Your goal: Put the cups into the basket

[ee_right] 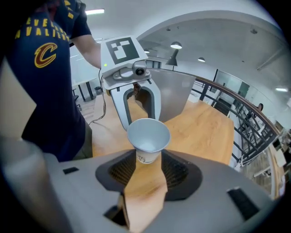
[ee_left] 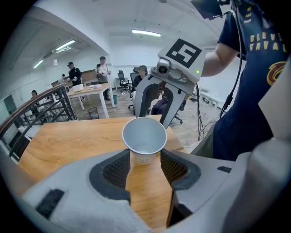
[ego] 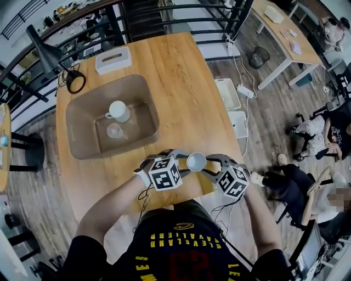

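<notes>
the paper cup (ego: 196,161) is upright, long axis vertical, mouth up, over the near edge of the counter (ego: 181,93). the left tongs (ee_left: 144,160) and right tongs (ee_right: 148,160) pinch its base from opposite sides. the basket (ego: 81,118) sits far left.

A big wooden table (ego: 186,82) fills the middle. At its far left end sits a white tissue box (ego: 113,59). A black lamp (ego: 46,52) and a loop of black cable (ego: 75,82) are left of the box. A black railing (ego: 181,16) runs behind. On the floor to the right lie white trays (ego: 227,93), a power strip (ego: 245,90) and a dark bin (ego: 259,56).
</notes>
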Motion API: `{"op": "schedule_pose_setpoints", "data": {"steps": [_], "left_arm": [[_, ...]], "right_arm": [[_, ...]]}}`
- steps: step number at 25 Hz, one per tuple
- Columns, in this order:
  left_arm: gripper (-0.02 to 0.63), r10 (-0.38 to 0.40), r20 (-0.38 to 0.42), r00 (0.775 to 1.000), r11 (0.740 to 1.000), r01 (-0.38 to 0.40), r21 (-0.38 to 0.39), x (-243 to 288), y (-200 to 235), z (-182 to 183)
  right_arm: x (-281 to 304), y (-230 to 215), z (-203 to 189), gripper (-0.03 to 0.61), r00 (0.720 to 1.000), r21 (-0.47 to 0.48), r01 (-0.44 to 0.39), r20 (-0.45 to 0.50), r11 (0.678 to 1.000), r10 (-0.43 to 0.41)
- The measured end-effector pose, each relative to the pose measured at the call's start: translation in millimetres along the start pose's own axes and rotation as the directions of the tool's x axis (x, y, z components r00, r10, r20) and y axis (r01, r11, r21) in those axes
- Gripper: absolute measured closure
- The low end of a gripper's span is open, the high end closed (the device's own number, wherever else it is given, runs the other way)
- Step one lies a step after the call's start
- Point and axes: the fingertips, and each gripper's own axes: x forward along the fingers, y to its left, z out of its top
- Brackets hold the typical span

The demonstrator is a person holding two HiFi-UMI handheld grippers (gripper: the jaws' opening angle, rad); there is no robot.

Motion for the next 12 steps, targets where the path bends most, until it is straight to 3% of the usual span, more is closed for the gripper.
{"op": "schedule_pose_setpoints", "data": {"steps": [4, 12], "left_arm": [[0.41, 0.041, 0.041, 0.998, 0.996, -0.038, -0.08, -41, -11, -23], [0.41, 0.105, 0.054, 0.993, 0.984, -0.096, -0.148, -117, -39, -71]], "right_arm": [[10, 19, 41, 0.402, 0.997, -0.035, -0.056, 0.044, 0.998, 0.057], [30, 67, 120, 0.402, 0.985, -0.12, -0.146, 0.077, 0.982, 0.156]]}}
